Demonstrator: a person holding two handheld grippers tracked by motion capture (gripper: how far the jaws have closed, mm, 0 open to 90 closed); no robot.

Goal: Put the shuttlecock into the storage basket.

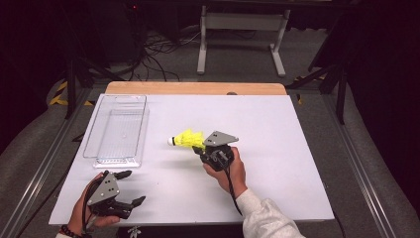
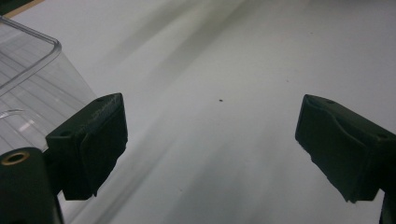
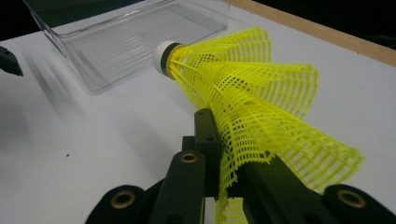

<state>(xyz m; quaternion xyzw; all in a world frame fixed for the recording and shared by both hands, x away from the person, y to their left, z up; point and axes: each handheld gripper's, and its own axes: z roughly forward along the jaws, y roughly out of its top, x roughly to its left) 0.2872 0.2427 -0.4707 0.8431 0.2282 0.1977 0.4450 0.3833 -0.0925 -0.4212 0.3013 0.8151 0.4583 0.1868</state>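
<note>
Right gripper (image 1: 200, 148), mid-table, pinches a yellow plastic shuttlecock (image 3: 243, 88) by its light, springy mesh skirt, jaws clamped; left gripper (image 1: 130, 188) waits wide open, empty, near the table's front-left corner.

The left gripper (image 1: 132, 188) sits at seven o'clock with its jaws spread wide, pointing toward three. The right gripper (image 1: 199, 149), near centre, is clamped tight, pointing toward ten.

The high view looks forward and down on the whole table (image 1: 277, 163) from afar. The left gripper view sits low and close, facing the bin (image 2: 28, 84) at 10 o'clock. The right gripper view, also close, shares that bin (image 3: 126, 42) at 11 o'clock.
</note>
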